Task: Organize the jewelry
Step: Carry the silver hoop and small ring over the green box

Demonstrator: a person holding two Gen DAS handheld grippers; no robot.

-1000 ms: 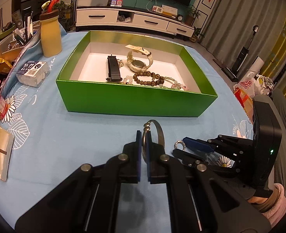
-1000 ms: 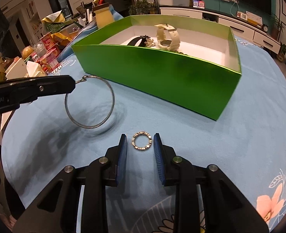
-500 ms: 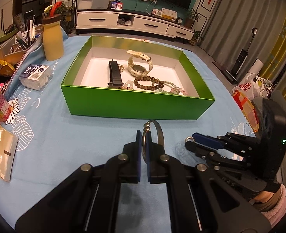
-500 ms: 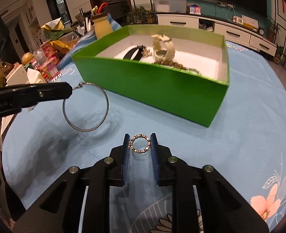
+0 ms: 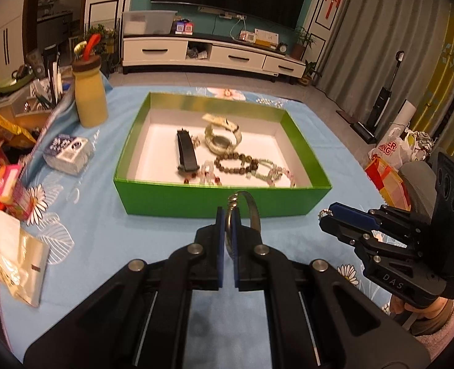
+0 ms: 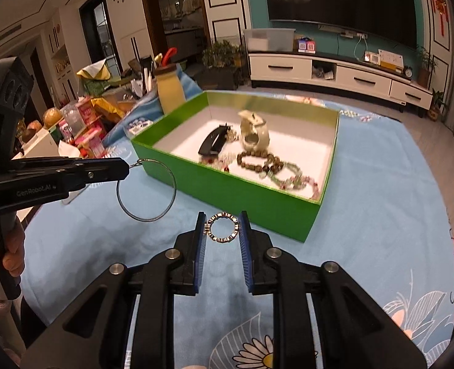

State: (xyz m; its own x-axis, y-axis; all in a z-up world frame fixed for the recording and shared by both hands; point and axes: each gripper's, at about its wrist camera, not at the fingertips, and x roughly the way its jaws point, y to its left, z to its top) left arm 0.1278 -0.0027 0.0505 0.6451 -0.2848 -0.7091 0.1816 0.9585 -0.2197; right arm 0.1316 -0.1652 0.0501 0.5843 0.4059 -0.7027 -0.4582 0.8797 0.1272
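A green box (image 5: 220, 206) (image 6: 233, 193) with a white floor stands on the blue cloth and holds a black band (image 5: 186, 150), a pale watch (image 5: 222, 136) and bead bracelets (image 5: 236, 166). My left gripper (image 5: 228, 215) is shut on a thin silver bangle (image 5: 245, 209), held in the air before the box; the bangle shows as a wire hoop in the right wrist view (image 6: 146, 189). My right gripper (image 6: 222, 226) is shut on a small studded ring bracelet (image 6: 222, 227), lifted off the cloth near the box's front corner. It also shows in the left wrist view (image 5: 334, 212).
A yellow bottle (image 5: 90, 92) stands left of the box. A small plastic case (image 5: 68, 153), snack packets (image 5: 2, 166) and a foil bag (image 5: 11, 264) crowd the left edge. Bags (image 5: 390, 153) lie off the table to the right.
My right gripper closed on the small ring bracelet and lifted it off the cloth. Both grippers rose, holding their pieces higher above the table in front of the box.
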